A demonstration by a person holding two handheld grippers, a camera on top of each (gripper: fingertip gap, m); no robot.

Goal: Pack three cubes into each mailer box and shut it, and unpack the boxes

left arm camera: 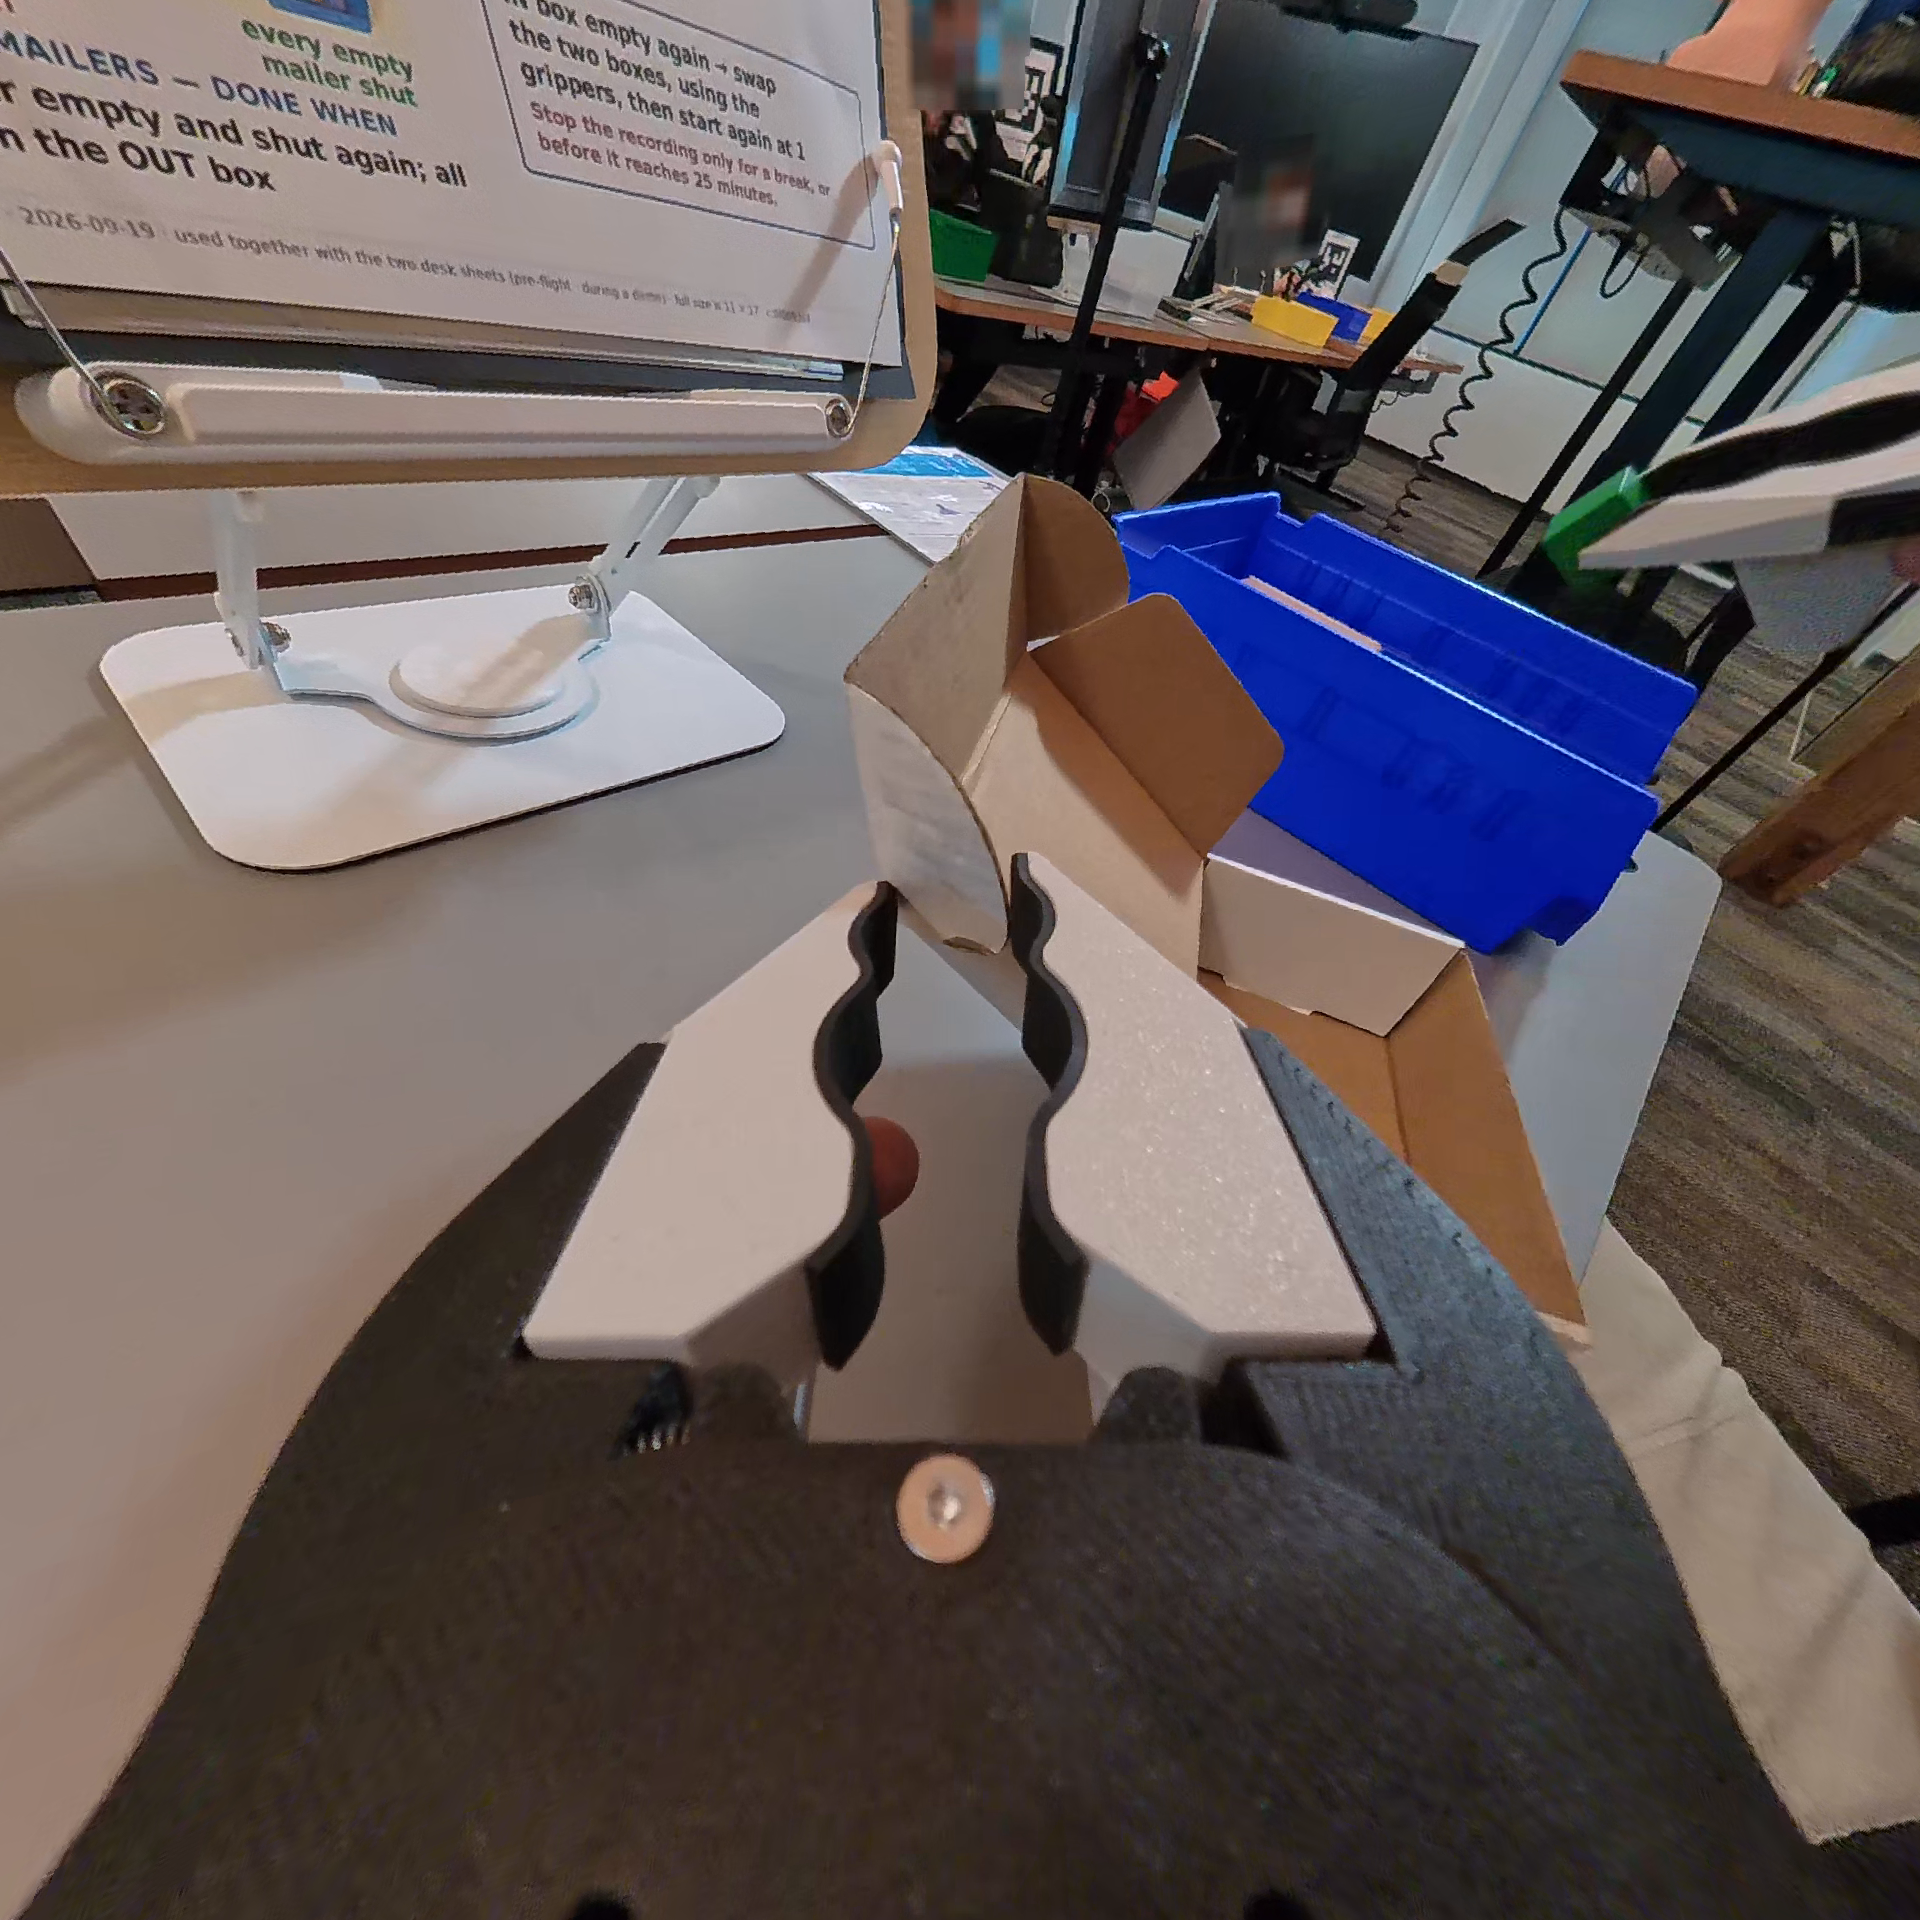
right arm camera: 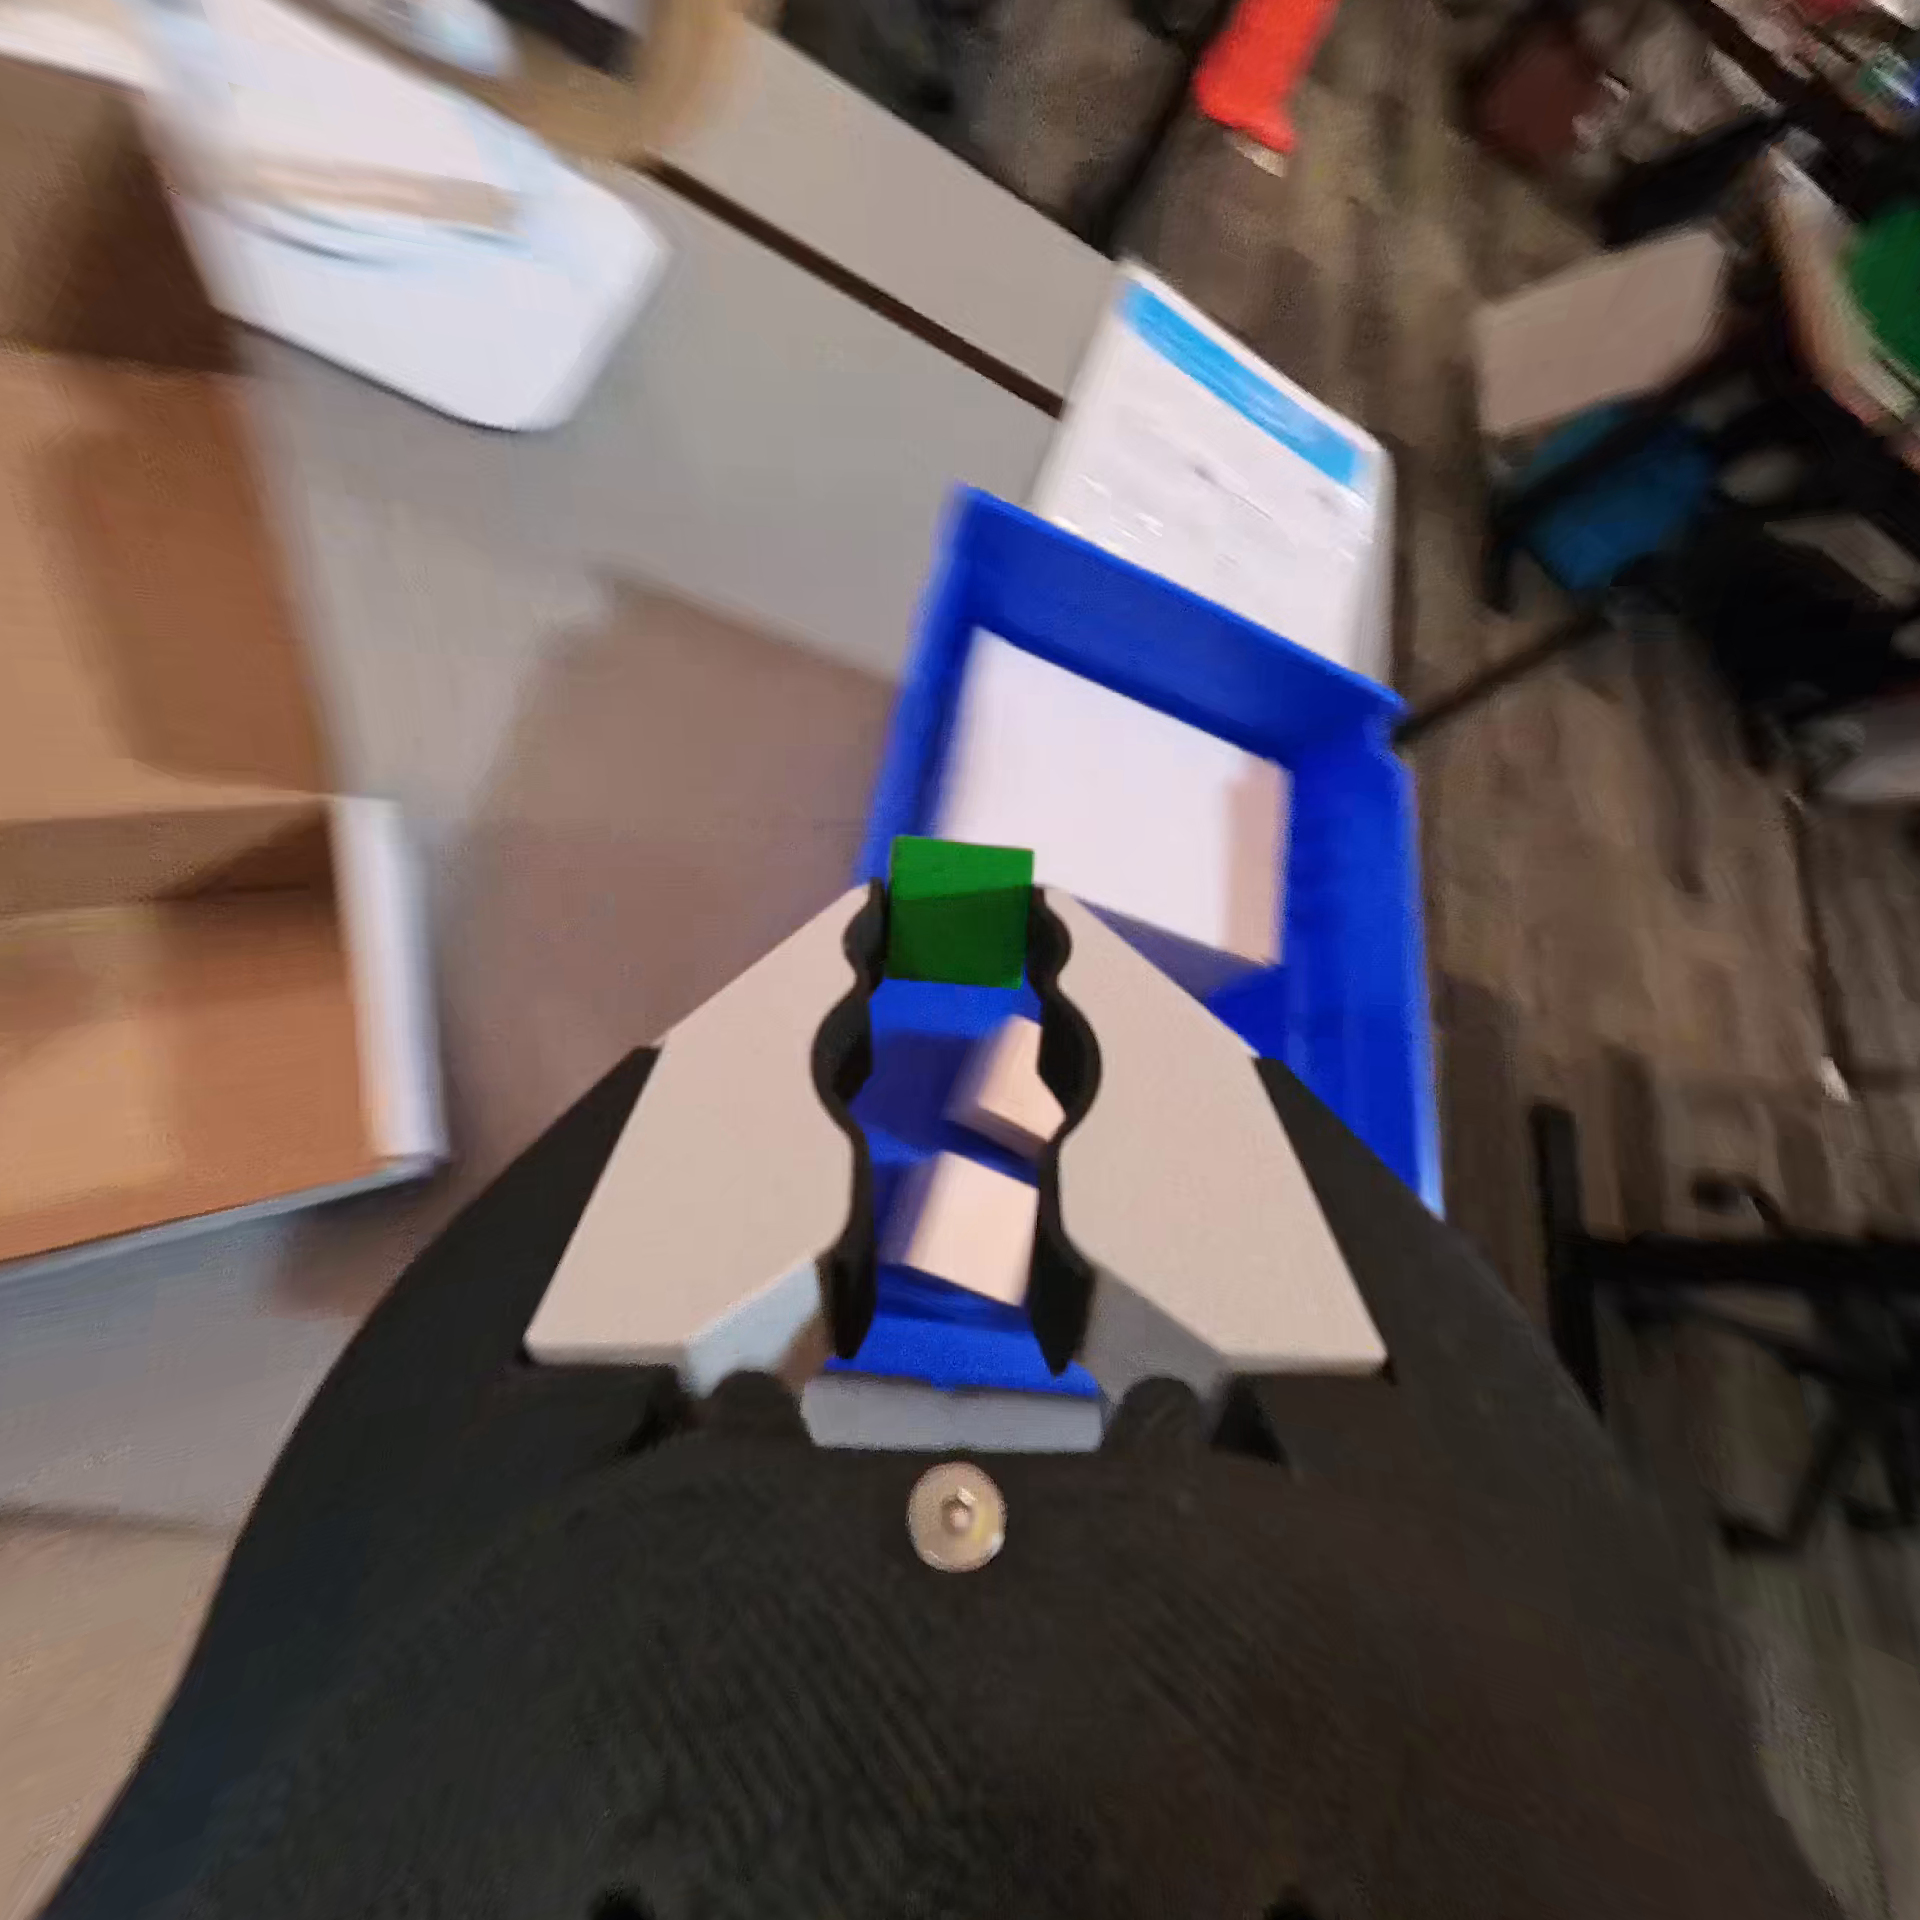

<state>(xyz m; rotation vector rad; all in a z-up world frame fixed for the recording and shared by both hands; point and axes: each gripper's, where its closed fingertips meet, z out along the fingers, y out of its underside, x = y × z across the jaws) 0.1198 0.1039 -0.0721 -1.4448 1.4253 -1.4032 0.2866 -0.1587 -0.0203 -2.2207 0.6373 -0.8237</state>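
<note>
An open white mailer box [left arm camera: 1320, 935] with a brown inside [right arm camera: 156, 727] sits on the grey table, its lid [left arm camera: 1081, 810] standing up. My left gripper [left arm camera: 956, 883] is at the lid's lower corner with its jaws about a cube's width apart. A curved white side flap [left arm camera: 925, 790] fills the gap at the tips, and no pinch shows. My right gripper [right arm camera: 961, 904] is shut on a green cube [right arm camera: 961, 920] and holds it above a blue bin [right arm camera: 1351, 831]. It also shows at the left wrist view's right edge [left arm camera: 1621, 514] with the cube [left arm camera: 1590, 520].
The blue bin [left arm camera: 1455, 790] sits at the table's right edge beside the box, holding a shut white box [right arm camera: 1101, 790] and pale blocks [right arm camera: 1003, 1091]. A sheet stand [left arm camera: 436, 727] is at the back left. A paper sheet [right arm camera: 1226, 457] lies behind the bin. Floor lies to the right. About 30 cm separates my left fingertips from my right.
</note>
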